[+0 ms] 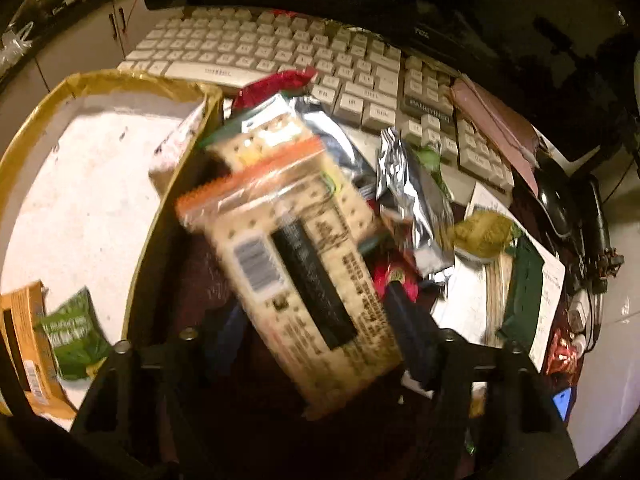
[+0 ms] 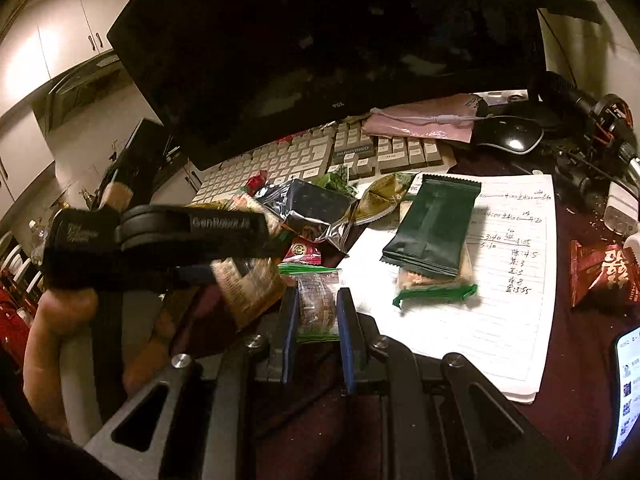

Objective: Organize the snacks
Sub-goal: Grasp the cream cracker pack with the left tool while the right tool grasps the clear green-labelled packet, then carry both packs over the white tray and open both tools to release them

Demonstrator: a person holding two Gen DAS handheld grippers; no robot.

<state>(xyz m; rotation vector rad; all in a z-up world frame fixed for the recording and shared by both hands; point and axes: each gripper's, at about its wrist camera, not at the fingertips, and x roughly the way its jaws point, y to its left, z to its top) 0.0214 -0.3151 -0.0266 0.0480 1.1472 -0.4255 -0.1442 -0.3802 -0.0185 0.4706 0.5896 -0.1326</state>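
A long cracker packet (image 1: 304, 264) with an orange top edge lies between the fingers of my left gripper (image 1: 316, 308). It looks blurred. The jaws stand wide around it, and the right finger (image 1: 404, 320) is at its edge. Left of it stands a gold-rimmed box (image 1: 120, 76) holding an orange carton (image 1: 24, 340) and a green packet (image 1: 76, 332). My right gripper (image 2: 318, 300) is shut on a small clear-wrapped snack (image 2: 316, 308) with green ends, low over the dark desk.
Loose snacks lie heaped before the keyboard (image 2: 304, 156): a silver foil bag (image 2: 316, 204), a dark green packet (image 2: 432, 228) on a written notebook (image 2: 500, 320), a red packet (image 2: 600, 272). A monitor (image 2: 320, 40), mouse (image 2: 508, 132) and phone (image 2: 628, 392) border the desk. A hand (image 2: 60, 320) holds the left tool.
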